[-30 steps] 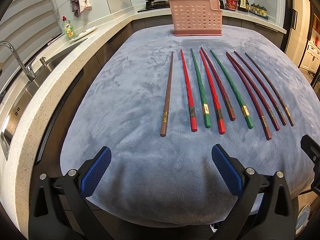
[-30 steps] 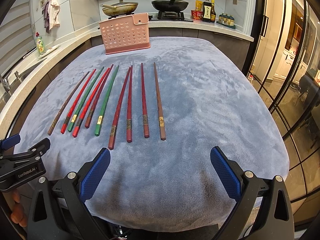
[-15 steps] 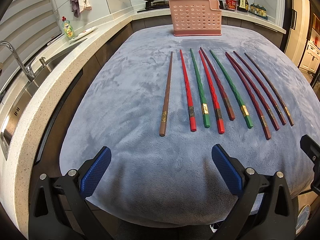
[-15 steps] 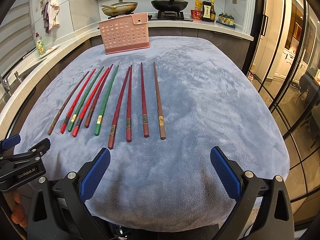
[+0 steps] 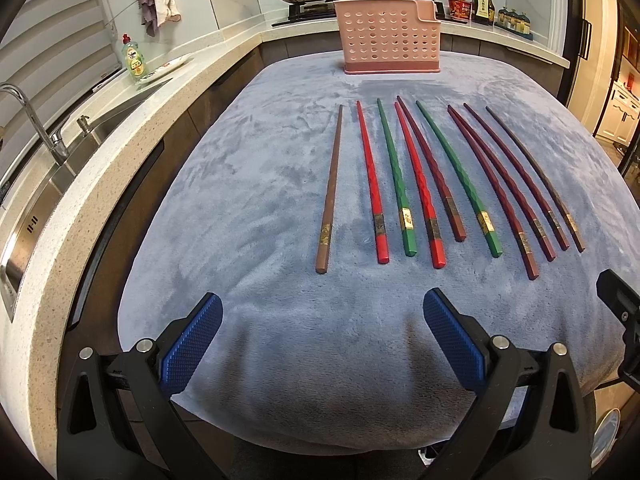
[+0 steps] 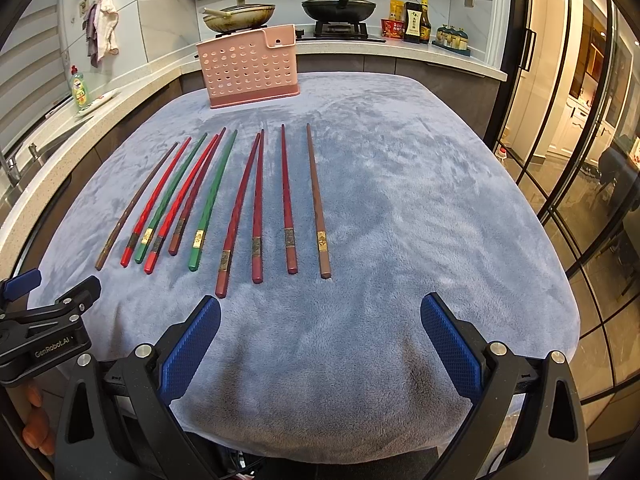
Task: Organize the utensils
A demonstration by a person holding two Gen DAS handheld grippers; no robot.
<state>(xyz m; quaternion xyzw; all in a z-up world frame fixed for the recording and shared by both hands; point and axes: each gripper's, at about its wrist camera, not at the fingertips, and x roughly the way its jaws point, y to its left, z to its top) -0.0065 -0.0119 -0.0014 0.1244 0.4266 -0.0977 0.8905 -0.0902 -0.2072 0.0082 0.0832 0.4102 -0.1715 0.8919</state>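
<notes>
Several chopsticks lie side by side on a grey-blue cloth [image 5: 248,208], thick ends toward me: a brown one [image 5: 330,204] at the left, red ones [image 5: 372,196], green ones [image 5: 396,188], dark red ones [image 5: 496,196] and a brown one [image 6: 318,208] at the right. A pink perforated utensil holder [image 5: 388,38] stands upright at the cloth's far edge, also in the right wrist view [image 6: 250,68]. My left gripper [image 5: 320,332] is open and empty, just short of the chopsticks' near ends. My right gripper [image 6: 320,336] is open and empty, likewise near the front edge.
A stone counter with a sink [image 5: 44,184] and tap runs along the left, with a dish-soap bottle [image 5: 135,60]. Two pans [image 6: 340,6] and sauce bottles [image 6: 414,20] sit on the back counter. Glass doors [image 6: 580,160] stand at the right.
Both grippers have barely moved; the views shift very slightly. The chopsticks and holder have not moved.
</notes>
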